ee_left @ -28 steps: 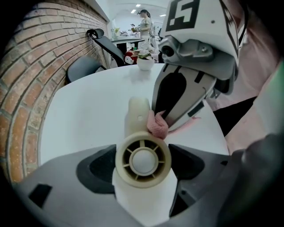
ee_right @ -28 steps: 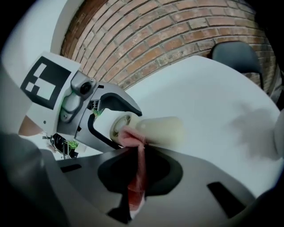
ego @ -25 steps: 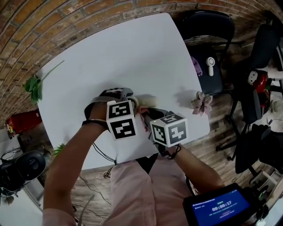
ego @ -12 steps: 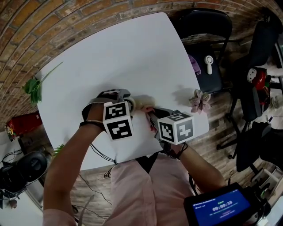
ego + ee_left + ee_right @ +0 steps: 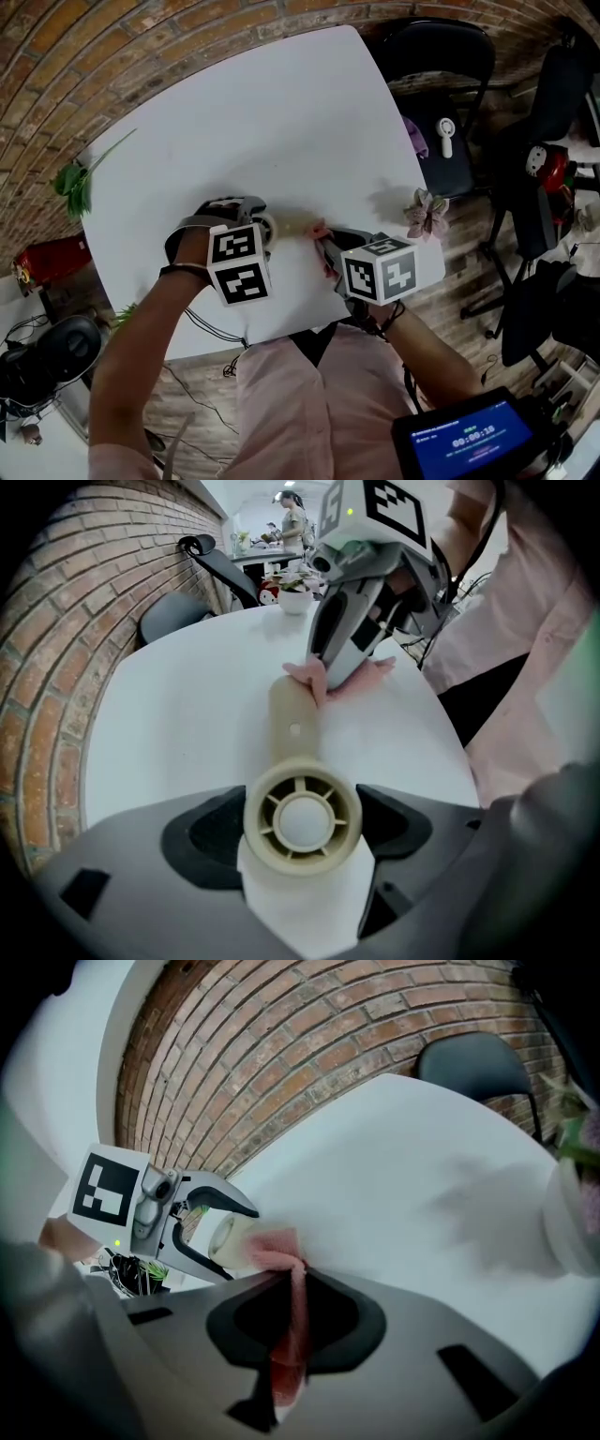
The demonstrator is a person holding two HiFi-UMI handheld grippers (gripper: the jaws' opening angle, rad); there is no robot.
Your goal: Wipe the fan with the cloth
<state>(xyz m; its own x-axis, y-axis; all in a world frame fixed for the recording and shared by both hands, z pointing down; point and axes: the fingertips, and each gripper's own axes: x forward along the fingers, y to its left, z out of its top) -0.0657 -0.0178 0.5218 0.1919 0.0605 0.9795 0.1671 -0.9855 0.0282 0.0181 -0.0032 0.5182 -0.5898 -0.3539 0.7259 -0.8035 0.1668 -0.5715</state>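
A small beige hand fan (image 5: 300, 822) lies over the white table (image 5: 281, 122). My left gripper (image 5: 302, 829) is shut on its round head, and its handle (image 5: 294, 722) points away toward the right gripper (image 5: 349, 630). My right gripper (image 5: 292, 1321) is shut on a pink cloth (image 5: 291, 1326). The cloth's free end (image 5: 272, 1246) rests against the far end of the fan's handle (image 5: 223, 1237). In the head view the fan (image 5: 286, 225) lies between the two grippers, with the cloth (image 5: 322, 232) at its right end.
A small potted plant with pinkish flowers (image 5: 427, 214) stands near the table's right edge, close to my right gripper. A black chair (image 5: 441, 56) holding a white hand fan (image 5: 447, 138) is beyond that edge. Green leaves (image 5: 75, 183) hang at the table's left edge.
The two grippers have drawn apart. The right one slid right along the handle with the cloth, and the left one shifted slightly left, still holding the fan's head.
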